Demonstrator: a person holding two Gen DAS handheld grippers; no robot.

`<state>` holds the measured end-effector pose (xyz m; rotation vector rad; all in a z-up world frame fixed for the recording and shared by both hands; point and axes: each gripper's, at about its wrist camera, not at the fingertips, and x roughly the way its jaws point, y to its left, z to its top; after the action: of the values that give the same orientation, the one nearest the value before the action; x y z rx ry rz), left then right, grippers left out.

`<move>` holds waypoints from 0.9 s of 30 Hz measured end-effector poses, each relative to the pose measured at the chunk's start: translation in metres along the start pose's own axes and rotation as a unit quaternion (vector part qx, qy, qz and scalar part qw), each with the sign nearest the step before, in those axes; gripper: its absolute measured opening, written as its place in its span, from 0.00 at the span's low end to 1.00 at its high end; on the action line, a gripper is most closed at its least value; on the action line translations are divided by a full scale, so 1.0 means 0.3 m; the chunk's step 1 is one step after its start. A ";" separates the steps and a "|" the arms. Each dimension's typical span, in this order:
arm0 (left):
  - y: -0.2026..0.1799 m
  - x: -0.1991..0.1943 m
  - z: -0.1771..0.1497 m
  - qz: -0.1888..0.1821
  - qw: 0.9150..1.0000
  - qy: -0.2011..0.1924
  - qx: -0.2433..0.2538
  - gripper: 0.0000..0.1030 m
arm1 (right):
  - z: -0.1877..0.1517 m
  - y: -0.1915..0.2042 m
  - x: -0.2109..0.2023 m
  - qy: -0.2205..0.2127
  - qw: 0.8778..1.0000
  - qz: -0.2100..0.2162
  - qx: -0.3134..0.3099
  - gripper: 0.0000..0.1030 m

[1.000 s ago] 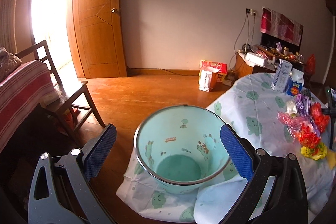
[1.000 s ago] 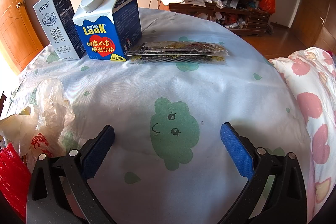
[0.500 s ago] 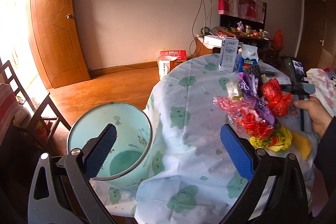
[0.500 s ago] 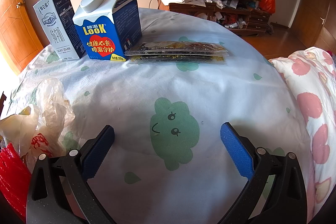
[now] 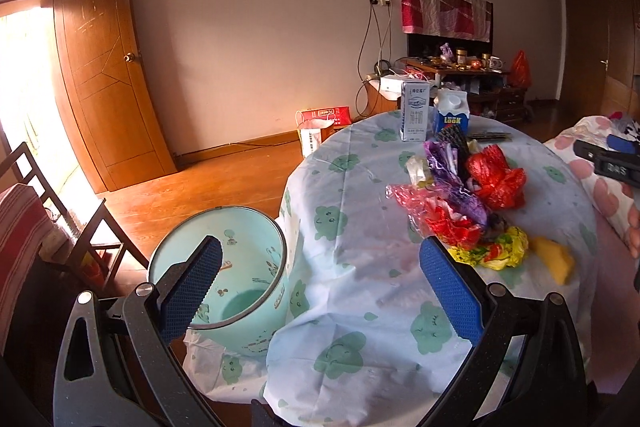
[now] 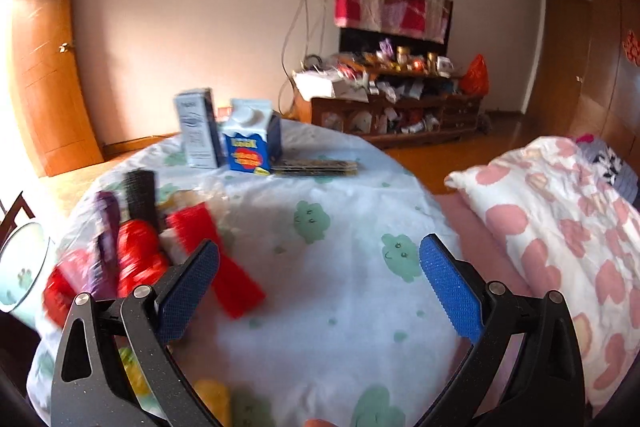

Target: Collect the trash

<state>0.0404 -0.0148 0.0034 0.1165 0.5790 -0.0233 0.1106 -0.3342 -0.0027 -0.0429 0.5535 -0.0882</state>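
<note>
Both grippers hang with jaws spread, gripping nothing: the left gripper (image 5: pixel 320 291) over the near table edge, the right gripper (image 6: pixel 320 291) above bare tablecloth (image 6: pixel 320 347). Just beyond lies a heap of crumpled wrappers (image 5: pixel 460 195), probably light, soft and crackly, best pinched at a raised fold. Farther back stand two cartons (image 5: pixel 434 115), stiffer, likely graspable across their flat sides. The bin (image 5: pixel 224 267) sits beside the table.

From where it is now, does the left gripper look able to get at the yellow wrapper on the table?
Probably yes: the left gripper is open and empty, and only bare tablecloth lies between it and the yellow wrapper.
</note>
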 end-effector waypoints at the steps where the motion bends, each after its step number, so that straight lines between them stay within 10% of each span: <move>1: -0.006 -0.017 -0.006 -0.006 1.000 0.000 0.000 0.94 | -0.043 0.041 -0.107 -0.004 1.000 0.015 -0.012 0.95; 8: -0.063 -0.136 -0.056 -0.039 0.999 -0.022 0.027 0.94 | -0.261 0.252 -0.490 -0.013 0.997 0.061 -0.043 0.96; 27: -0.094 -0.175 -0.092 -0.028 0.998 -0.035 0.053 0.94 | -0.274 0.286 -0.504 -0.029 0.997 0.058 -0.037 0.96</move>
<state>-0.0200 -0.0403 0.0062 0.2009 0.5103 -0.1122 -0.0546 -0.2357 0.0010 -0.0860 0.4993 0.0469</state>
